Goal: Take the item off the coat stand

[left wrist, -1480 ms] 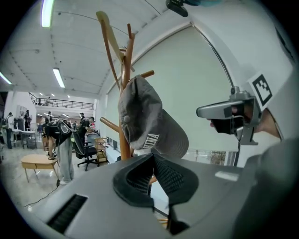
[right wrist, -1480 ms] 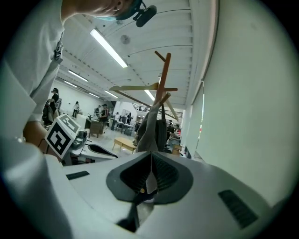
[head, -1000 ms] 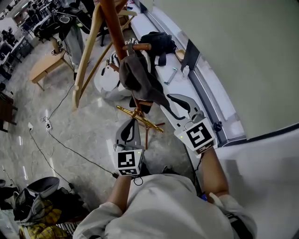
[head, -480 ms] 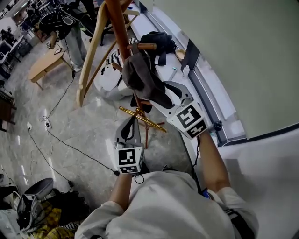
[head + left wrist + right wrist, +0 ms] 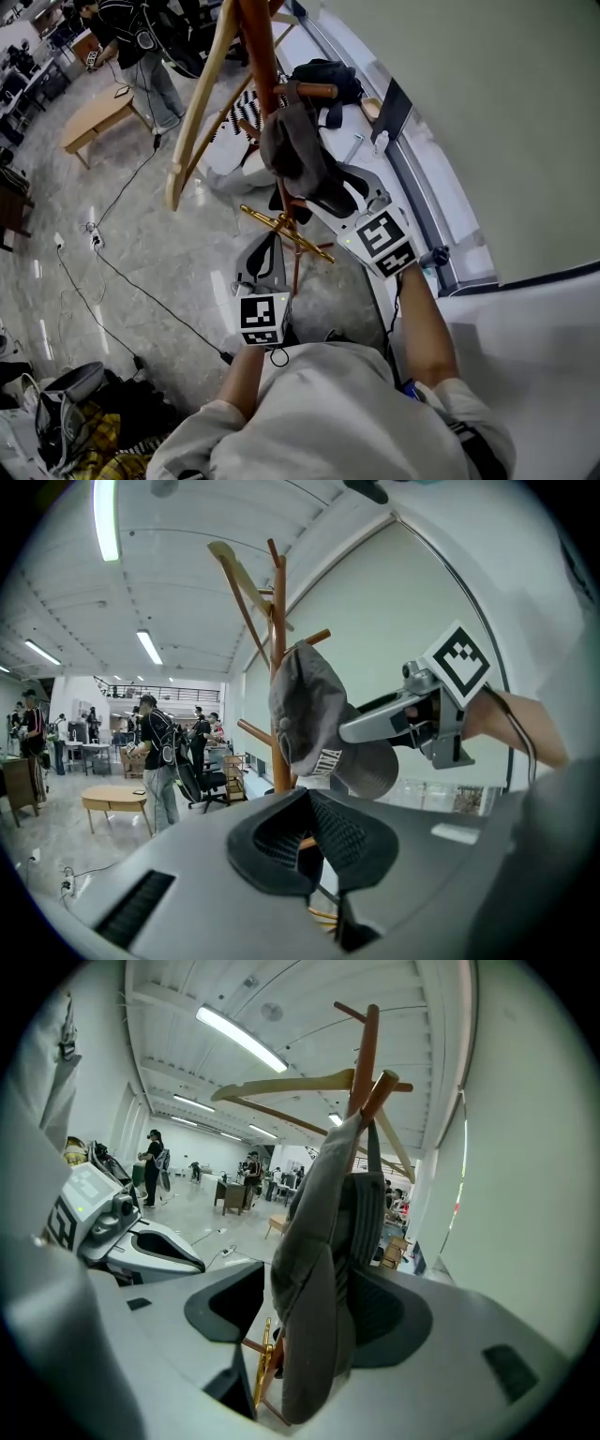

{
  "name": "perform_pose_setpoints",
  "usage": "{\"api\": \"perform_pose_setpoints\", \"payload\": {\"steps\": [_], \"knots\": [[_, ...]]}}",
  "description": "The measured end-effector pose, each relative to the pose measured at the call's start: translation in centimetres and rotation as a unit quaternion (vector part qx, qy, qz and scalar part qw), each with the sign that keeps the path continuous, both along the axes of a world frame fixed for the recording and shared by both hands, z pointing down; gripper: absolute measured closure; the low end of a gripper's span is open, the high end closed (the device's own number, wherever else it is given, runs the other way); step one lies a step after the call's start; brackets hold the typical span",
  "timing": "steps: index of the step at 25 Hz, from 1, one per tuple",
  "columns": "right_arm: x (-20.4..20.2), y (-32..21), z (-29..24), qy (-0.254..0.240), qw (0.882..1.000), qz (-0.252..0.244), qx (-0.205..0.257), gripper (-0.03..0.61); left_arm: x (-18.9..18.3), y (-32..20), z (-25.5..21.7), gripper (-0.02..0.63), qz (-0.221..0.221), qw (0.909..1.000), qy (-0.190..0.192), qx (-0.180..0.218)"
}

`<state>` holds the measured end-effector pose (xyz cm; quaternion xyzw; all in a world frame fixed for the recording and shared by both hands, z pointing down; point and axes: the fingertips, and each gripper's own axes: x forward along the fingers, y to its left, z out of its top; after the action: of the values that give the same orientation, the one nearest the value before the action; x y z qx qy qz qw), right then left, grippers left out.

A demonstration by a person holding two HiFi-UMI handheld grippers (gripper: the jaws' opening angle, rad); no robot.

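Note:
A grey baseball cap [image 5: 298,155] hangs from a wooden peg [image 5: 314,91] of the coat stand [image 5: 258,37]. My right gripper [image 5: 333,187] sits at the cap's lower edge, and its jaws are opening. In the right gripper view the cap [image 5: 319,1269] hangs between the two pads, with a gap on the left side. My left gripper [image 5: 265,258] is lower and nearer to me, shut and empty, and points up at the stand. The left gripper view shows the cap [image 5: 309,714] above its closed jaws, with the right gripper [image 5: 375,722] reaching in from the right.
A wooden hanger [image 5: 202,103] leans off the stand's far side. A brass rod [image 5: 281,232] crosses the pole lower down. A black bag [image 5: 328,75] lies on the white ledge [image 5: 412,178] by the wall. Cables [image 5: 112,272] run over the floor; a person [image 5: 141,47] stands by a bench [image 5: 98,112].
My right gripper moved up and left to the cap, and its jaws spread around the cap's edge. The left gripper stayed almost still.

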<state>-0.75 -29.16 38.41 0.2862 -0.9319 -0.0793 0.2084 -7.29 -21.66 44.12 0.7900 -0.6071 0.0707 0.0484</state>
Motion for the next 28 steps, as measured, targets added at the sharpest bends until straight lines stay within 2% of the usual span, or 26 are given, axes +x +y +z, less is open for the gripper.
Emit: {"api": "perform_pose_setpoints", "payload": {"steps": [2,4,8,16,28], "knots": [[-0.4,0.4,0.0,0.008,1.000,-0.006,0.005,0.317,0.0,0.1,-0.3,0.603,0.001,1.0000,0.002,0.003],[-0.7,0.9,-0.1,0.012,1.000,-0.014,0.010,0.422,-0.1,0.3,-0.3,0.603,0.003,1.0000,0.003,0.004],[-0.8,1.3,-0.2,0.024,0.999,-0.027,0.021,0.443,0.1,0.2,-0.2,0.603,0.003,1.0000,0.004,0.000],[-0.8,2.3,-1.2,0.084,0.993,-0.024,0.082,0.469,0.2,0.4,0.1,0.603,0.006,1.0000,0.003,0.001],[-0.9,2.2,-3.0,0.078,0.990,-0.018,0.119,0.482,0.2,-0.2,0.3,0.603,0.008,1.0000,0.005,0.001]]}}
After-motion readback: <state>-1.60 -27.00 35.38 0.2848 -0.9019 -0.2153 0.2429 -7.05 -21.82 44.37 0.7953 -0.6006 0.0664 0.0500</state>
